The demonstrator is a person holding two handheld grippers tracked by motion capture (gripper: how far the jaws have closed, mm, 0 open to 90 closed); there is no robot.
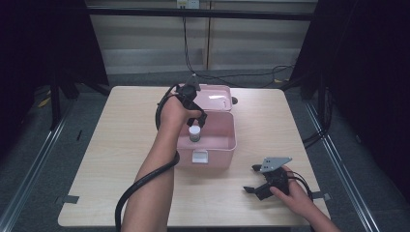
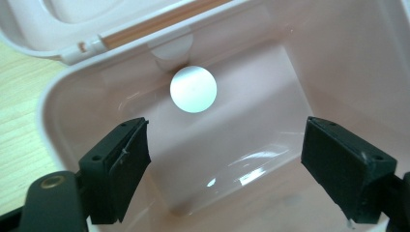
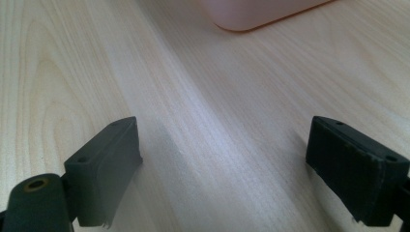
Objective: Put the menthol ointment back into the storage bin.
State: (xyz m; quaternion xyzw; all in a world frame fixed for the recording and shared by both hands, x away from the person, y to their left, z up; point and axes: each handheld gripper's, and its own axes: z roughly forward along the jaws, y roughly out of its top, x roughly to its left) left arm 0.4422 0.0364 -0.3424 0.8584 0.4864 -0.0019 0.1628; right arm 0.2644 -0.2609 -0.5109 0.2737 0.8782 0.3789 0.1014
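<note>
An open pink box [image 1: 220,150] stands in the middle of the wooden table [image 1: 121,145], its lid [image 1: 216,96] laid back. Inside it a small bottle with a white cap [image 1: 194,132] stands upright. My left gripper [image 1: 199,118] hangs above the box just over the bottle, jaws wide apart with nothing between them. In the left gripper view the white cap [image 2: 193,89] lies beyond the open gripper [image 2: 225,159], over the pink box floor [image 2: 232,145]. My right gripper [image 1: 254,180] rests open on the table at the front right, holding nothing; its own view shows it [image 3: 222,164] over bare wood.
A corner of the pink box [image 3: 261,12] is at the top of the right gripper view. Cables [image 1: 232,75] trail over the floor behind the table. Dark curtains flank both sides. The table's left half is bare wood.
</note>
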